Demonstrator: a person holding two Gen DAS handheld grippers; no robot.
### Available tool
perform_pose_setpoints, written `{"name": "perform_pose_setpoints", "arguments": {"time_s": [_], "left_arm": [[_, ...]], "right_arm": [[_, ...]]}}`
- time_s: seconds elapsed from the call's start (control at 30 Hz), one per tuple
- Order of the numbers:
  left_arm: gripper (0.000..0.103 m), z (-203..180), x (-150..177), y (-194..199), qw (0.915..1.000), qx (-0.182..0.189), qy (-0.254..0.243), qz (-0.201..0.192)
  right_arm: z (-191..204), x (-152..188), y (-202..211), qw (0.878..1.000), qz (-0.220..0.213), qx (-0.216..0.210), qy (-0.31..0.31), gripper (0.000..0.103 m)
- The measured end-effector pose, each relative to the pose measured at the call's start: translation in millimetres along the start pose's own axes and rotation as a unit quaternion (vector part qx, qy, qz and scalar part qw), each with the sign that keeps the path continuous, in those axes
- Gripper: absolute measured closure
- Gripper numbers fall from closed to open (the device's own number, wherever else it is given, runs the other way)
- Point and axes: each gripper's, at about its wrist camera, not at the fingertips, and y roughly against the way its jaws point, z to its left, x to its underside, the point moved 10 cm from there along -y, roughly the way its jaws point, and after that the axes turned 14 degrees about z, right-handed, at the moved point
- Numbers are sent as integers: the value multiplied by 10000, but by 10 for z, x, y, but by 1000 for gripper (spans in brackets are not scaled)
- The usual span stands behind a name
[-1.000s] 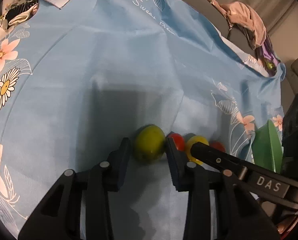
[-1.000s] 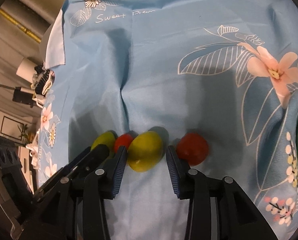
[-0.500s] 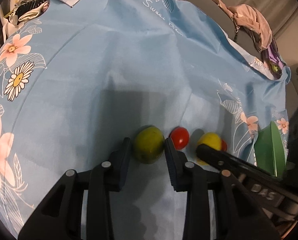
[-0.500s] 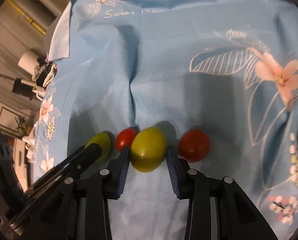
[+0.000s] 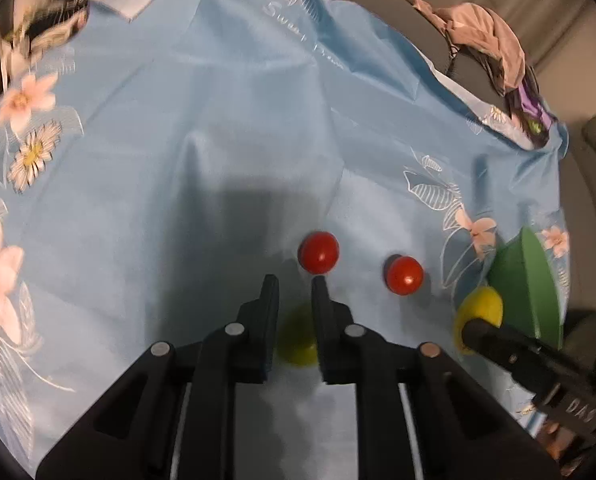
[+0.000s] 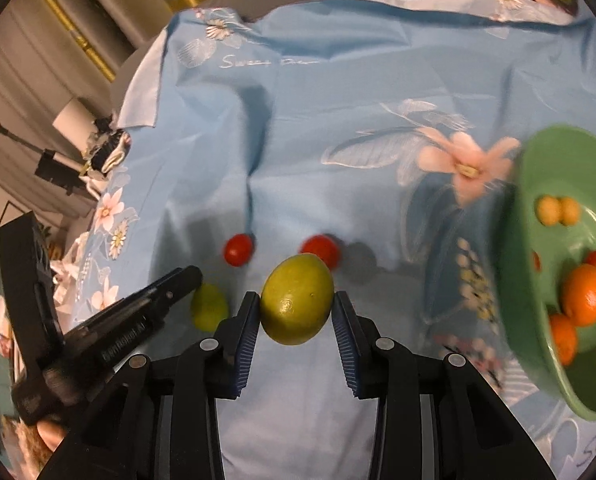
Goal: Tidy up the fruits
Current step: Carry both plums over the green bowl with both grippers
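My right gripper (image 6: pixel 294 300) is shut on a yellow-green lemon (image 6: pixel 297 298) and holds it above the blue flowered cloth (image 6: pixel 337 120), left of the green bowl (image 6: pixel 537 184). The bowl holds oranges (image 6: pixel 583 294) and small yellow fruits (image 6: pixel 557 211). My left gripper (image 5: pixel 294 286) has its fingers nearly together around a small green lime (image 5: pixel 298 340), which sits low between the pads. Whether the pads press it is unclear. Two red tomatoes (image 5: pixel 319 252) (image 5: pixel 404 275) lie on the cloth past the left fingertips. The held lemon shows in the left wrist view (image 5: pixel 479 312) beside the bowl (image 5: pixel 529 284).
Crumpled clothes (image 5: pixel 485 36) lie at the far right edge of the cloth. A curtain and clutter stand beyond the cloth's left edge (image 6: pixel 58 80). The cloth has a raised fold down its middle (image 6: pixel 254 168).
My right gripper has lifted the lemon off the cloth and moved right toward the green bowl. My left gripper has narrowed, and the lime now sits lower between its fingers.
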Motion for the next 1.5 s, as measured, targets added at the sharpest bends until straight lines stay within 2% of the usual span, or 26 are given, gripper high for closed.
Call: {"name": "perform_pose_setpoints", "arguments": {"time_s": [0.03, 0.1, 0.17, 0.2, 0.37, 0.5, 0.6, 0.63, 0.7, 0.9, 0.97, 1.07, 1.23, 1.33, 1.4, 1.5], "left_arm": [[82, -11, 5, 12, 10000, 4, -35, 23], [69, -6, 10, 67, 10000, -37, -46, -24], [43, -26, 5, 91, 9999, 126, -14, -88], [41, -36, -6, 80, 9997, 222, 14, -106], [42, -73, 45, -33, 9997, 198, -75, 134], [43, -102, 125, -136, 9993, -43, -198, 304], [44, -102, 145, -188, 9978, -457, -432, 225], [46, -98, 149, -199, 9969, -560, -500, 218], [69, -103, 160, -241, 9965, -595, -545, 233], [70, -100, 204, -223, 9950, -812, -537, 228], [70, -169, 201, -127, 9948, -825, -586, 99], [70, -395, 188, 126, 9942, -726, -756, -225], [70, -941, 254, 516, 9885, -520, -1223, -722], [70, -1365, 307, 628, 9843, -288, -1488, -903], [70, -1622, 332, 651, 9799, -261, -1702, -1008], [70, -2048, 351, 596, 9747, -132, -1985, -1016]], "right_arm": [[-12, 18, 13, 10000, -20, 2, 30, 64], [-19, 34, 46, 9999, -72, -3, 71, 64], [-27, 28, 80, 9999, -140, -27, 83, 64], [-24, 17, 93, 9998, -170, -38, 90, 64], [-16, 15, 195, 9992, -328, -78, 208, 64], [-69, 6, 212, 9992, -365, -101, 142, 64], [-97, -6, 215, 9992, -365, -119, 88, 64], [-99, -9, 222, 9992, -377, -111, 87, 64], [-104, -3, 245, 9990, -413, -107, 102, 64], [-145, -8, 339, 9985, -514, -144, 84, 64], [-171, -28, 423, 9980, -613, -153, 69, 64], [-219, -58, 572, 9967, -774, -257, 31, 64], [-436, -96, 968, 9918, -1229, -327, -122, 64], [-628, -104, 1193, 9879, -1507, -233, -266, 64], [-765, -103, 1311, 9851, -1668, -138, -394, 64], [-1042, -80, 1469, 9805, -1853, 170, -633, 64]]}}
